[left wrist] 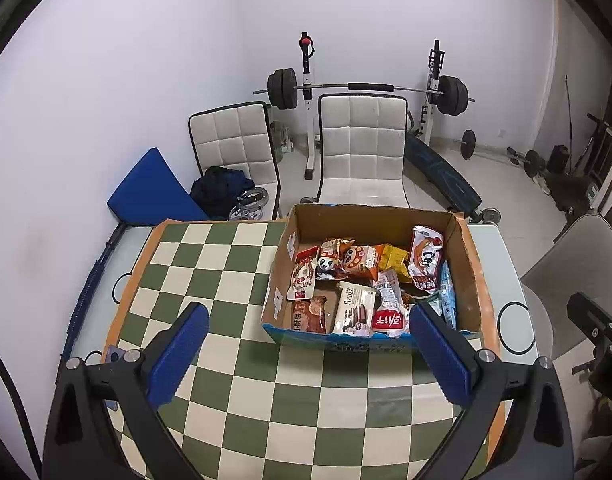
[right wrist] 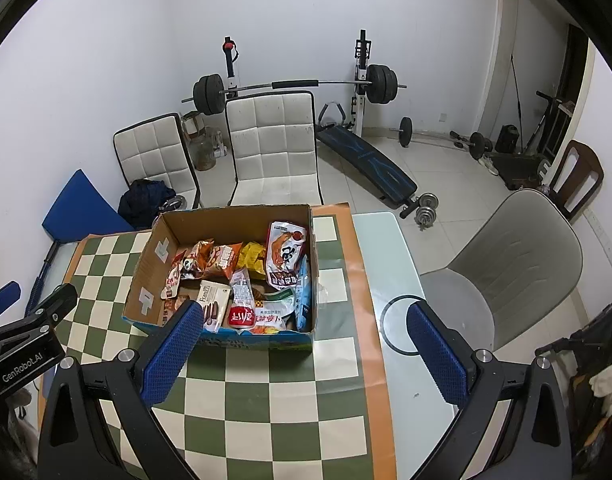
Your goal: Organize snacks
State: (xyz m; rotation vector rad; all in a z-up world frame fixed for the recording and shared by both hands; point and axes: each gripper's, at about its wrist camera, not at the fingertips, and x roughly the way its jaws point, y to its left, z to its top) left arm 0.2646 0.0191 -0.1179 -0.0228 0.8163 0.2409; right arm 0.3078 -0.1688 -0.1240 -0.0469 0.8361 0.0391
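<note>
Left wrist view: the left gripper (left wrist: 308, 330) is spread wide with nothing in it, hovering over the checkered mat (left wrist: 225, 264) just in front of the cardboard box (left wrist: 472, 276). The box sits on the far right part of the mat, stuffed with snack packets (left wrist: 356, 280).

Right wrist view: the right gripper (right wrist: 301, 330) is also wide apart and empty, its left finger (right wrist: 173, 348) overlapping the box's near left corner. A grey chair (right wrist: 518, 256) stands right of the box.

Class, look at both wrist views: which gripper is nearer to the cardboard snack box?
Roughly level; the right looks slightly nearer. The right gripper faces the cardboard snack box over its right corner, and the left gripper sits before its left side. Both are open.
</note>
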